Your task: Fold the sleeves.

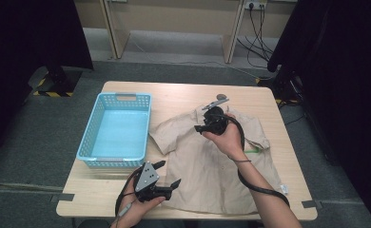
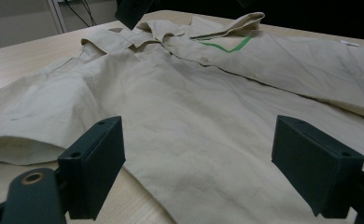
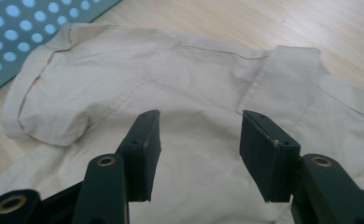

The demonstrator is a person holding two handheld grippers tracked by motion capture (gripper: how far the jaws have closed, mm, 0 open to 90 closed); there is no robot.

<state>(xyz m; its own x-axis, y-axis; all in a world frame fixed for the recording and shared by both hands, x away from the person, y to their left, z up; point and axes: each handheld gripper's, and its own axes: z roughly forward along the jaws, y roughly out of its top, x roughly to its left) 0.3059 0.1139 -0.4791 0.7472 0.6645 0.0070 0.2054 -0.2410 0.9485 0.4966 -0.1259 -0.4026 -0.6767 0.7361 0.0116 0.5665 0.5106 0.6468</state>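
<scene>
High view shows your wooden table [image 1: 183, 92], the beige short-sleeved cotton shirt [image 1: 207, 166] spread flat beside the blue plastic basket [image 1: 117, 128]. Both left gripper [image 1: 167, 173] and right gripper [image 1: 203, 124] hover released, grasping nothing. Pinch only the top fabric layer.

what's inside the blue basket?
Nothing visible: the blue basket shows a bare floor in the high view. Its near wall hides a thin strip of floor just behind it. The beige shirt lies beside it on the table, not inside.

Beige shirt [image 1: 207, 161] with seemingly green trim; light-blue perforated basket [image 1: 92, 126].
</scene>
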